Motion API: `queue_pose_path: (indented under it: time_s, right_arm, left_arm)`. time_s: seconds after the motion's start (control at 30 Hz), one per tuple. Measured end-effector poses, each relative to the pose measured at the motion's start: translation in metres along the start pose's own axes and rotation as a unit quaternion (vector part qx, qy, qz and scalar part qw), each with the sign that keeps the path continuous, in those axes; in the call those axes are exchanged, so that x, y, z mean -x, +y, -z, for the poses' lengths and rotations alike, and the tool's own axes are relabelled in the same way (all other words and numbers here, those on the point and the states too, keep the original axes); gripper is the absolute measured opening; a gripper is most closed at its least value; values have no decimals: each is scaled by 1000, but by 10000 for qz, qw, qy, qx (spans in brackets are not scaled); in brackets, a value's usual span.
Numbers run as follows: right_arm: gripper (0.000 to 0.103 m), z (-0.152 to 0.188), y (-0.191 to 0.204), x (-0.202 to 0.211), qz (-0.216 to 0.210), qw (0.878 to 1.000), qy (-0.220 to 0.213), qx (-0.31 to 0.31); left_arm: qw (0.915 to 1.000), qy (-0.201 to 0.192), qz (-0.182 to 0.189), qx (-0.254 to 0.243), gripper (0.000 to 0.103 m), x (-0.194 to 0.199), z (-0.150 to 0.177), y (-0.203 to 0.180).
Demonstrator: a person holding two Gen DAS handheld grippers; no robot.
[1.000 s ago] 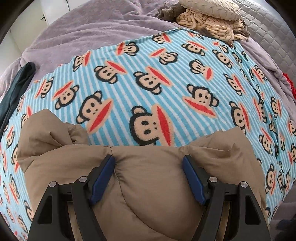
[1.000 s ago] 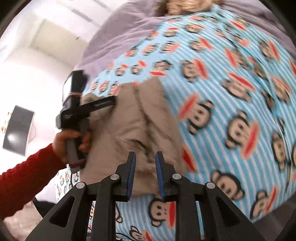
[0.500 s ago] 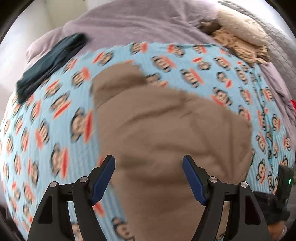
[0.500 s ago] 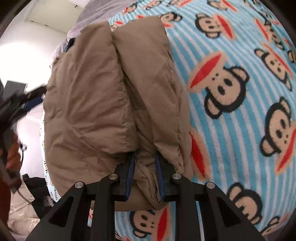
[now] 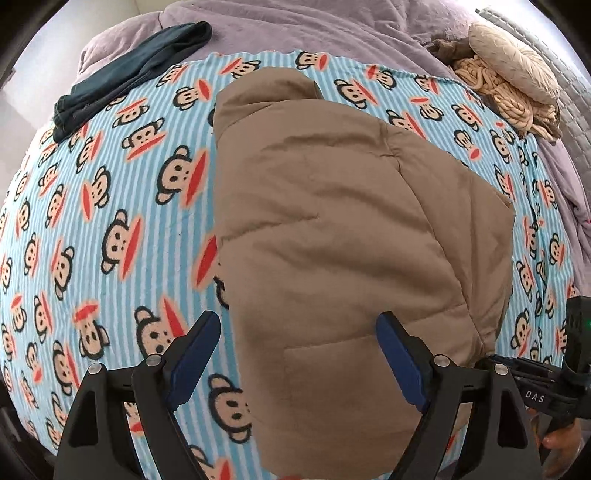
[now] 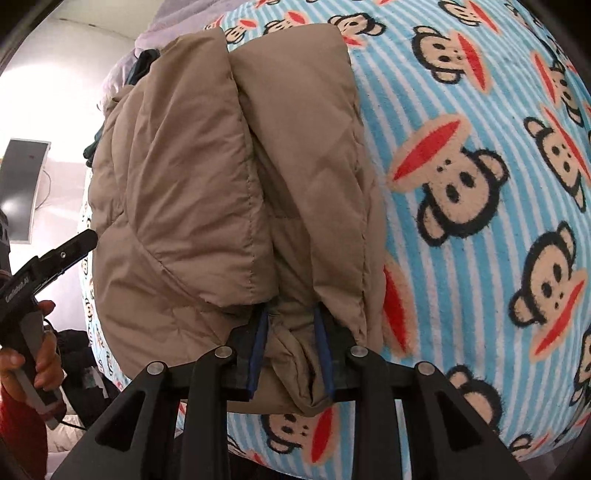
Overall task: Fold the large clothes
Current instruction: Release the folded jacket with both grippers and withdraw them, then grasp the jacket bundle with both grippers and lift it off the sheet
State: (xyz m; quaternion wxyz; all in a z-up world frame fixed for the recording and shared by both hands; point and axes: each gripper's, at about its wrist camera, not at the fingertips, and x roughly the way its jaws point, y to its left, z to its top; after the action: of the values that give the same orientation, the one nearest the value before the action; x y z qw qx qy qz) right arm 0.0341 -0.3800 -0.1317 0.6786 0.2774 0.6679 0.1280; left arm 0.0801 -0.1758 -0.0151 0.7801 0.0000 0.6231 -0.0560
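Observation:
A tan puffy jacket lies folded lengthwise on the monkey-print blanket. Above its near end hovers my left gripper; its jaws are opening wide and neither pad touches the fabric. In the right wrist view the jacket shows as two padded folds side by side. My right gripper has a thick fold of the jacket's near edge between its blue pads. Its jaws are opening slightly, with the fabric still filling the gap. The left gripper shows at that view's left edge, held by a hand.
A dark teal garment lies at the blanket's far left. A beige knitted pile sits far right on the purple bedspread. The right gripper's body is at the jacket's right. A grey panel stands off the bed.
My left gripper let go of the jacket, rose and swung over it, jaws widening. My right gripper came down to the blanket with the jacket's fold, and its pads have parted a little.

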Motion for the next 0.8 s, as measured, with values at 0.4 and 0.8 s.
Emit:
queue_pose_path:
  time_s: [0.4,0.8]
  right_arm:
    - [54,-29,27,24,-7,9998,-144,138]
    - [103,-74,27,45,-149,9979,-566,288]
  left_arm:
    - [9998,133,81,82,103,-11,1,11]
    - [9995,185,266,48,103,-17,0,14]
